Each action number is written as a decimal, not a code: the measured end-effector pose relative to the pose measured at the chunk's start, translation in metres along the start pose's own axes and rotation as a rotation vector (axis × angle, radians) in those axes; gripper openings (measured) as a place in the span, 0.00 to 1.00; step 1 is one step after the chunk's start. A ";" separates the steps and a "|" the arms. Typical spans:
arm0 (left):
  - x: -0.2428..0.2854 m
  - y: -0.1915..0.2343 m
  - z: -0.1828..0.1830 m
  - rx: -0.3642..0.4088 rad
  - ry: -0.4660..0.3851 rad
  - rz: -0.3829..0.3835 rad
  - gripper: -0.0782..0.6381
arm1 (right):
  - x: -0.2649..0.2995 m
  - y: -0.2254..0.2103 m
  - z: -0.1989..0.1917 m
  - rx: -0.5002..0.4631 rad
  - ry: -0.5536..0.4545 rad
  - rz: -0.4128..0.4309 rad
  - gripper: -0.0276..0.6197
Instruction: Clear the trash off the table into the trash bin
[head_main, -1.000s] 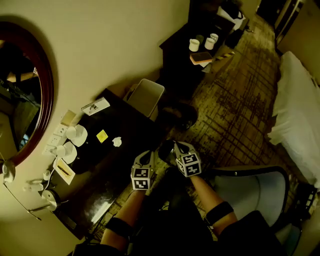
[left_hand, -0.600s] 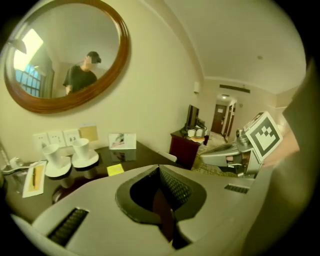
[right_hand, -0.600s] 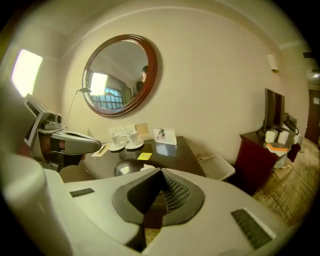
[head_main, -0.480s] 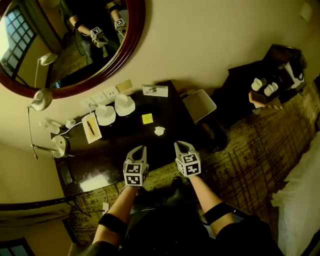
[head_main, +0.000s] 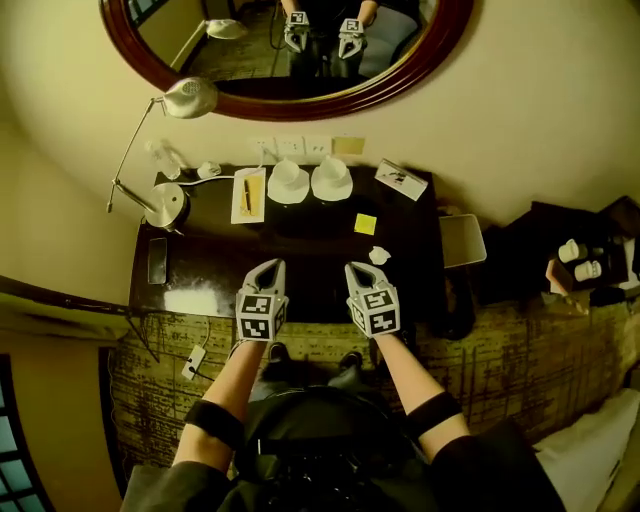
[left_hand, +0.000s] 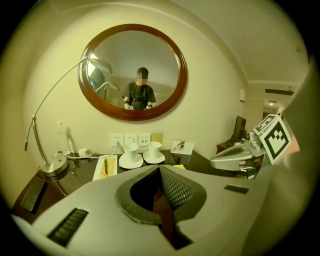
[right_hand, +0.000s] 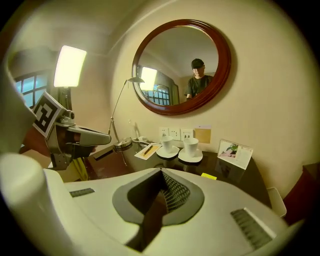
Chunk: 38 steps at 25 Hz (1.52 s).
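**Spotter:** Where are your tongs?

**Me:** Both are out in front of me, side by side over the near part of the dark table (head_main: 305, 250). My left gripper (head_main: 273, 266) is pinched closed, tips together, with nothing between them. My right gripper (head_main: 353, 269) is the same: jaws together and empty.

**Spotter:** And the arms?

**Me:** My forearms are bare and stretched forward, roughly parallel, with a dark band round each near the elbow. Both tongs point away from me toward the wall and dip a little toward the tabletop. The marker cubes face up at my head camera.

**Spotter:** The trash?

**Me:** The crumpled white paper (head_main: 379, 256) lies on the table just right of my right tips and a touch beyond them, near but not touching. The yellow sticky note (head_main: 366, 224) lies farther on, past the paper toward the wall. Both are well apart from my left tips.

**Spotter:** The bin?

**Me:** The white trash bin (head_main: 461, 240) stands beside the table's right end. It's right of the paper and apart from both tongs.

**Spotter:** Farther out?

**Me:** Two white cups (head_main: 289, 176) on saucers sit along the far edge. There's a notepad (head_main: 248, 194) with a pen left of them and a picture card (head_main: 401, 180) to their right. The desk lamp (head_main: 165, 205) is at the far left, and the oval mirror (head_main: 290, 60) hangs on the wall above.
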<state>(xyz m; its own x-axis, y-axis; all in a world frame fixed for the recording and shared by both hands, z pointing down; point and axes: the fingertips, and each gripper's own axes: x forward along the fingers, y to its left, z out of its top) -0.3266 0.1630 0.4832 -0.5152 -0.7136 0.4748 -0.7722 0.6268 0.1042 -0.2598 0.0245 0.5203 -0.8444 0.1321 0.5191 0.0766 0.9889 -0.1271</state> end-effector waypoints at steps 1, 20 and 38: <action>-0.003 0.004 0.000 -0.006 -0.001 0.003 0.11 | 0.003 0.005 0.002 -0.010 0.003 0.010 0.05; 0.007 0.004 -0.009 -0.021 0.023 -0.062 0.11 | 0.010 0.005 -0.010 -0.064 0.062 -0.033 0.09; 0.043 -0.026 -0.036 -0.033 0.070 -0.113 0.11 | 0.053 -0.122 -0.098 -0.121 0.373 -0.149 0.49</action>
<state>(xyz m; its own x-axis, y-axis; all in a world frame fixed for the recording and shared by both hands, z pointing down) -0.3156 0.1270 0.5322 -0.3974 -0.7576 0.5178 -0.8107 0.5542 0.1886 -0.2621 -0.0829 0.6463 -0.6030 -0.0194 0.7975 0.0489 0.9969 0.0613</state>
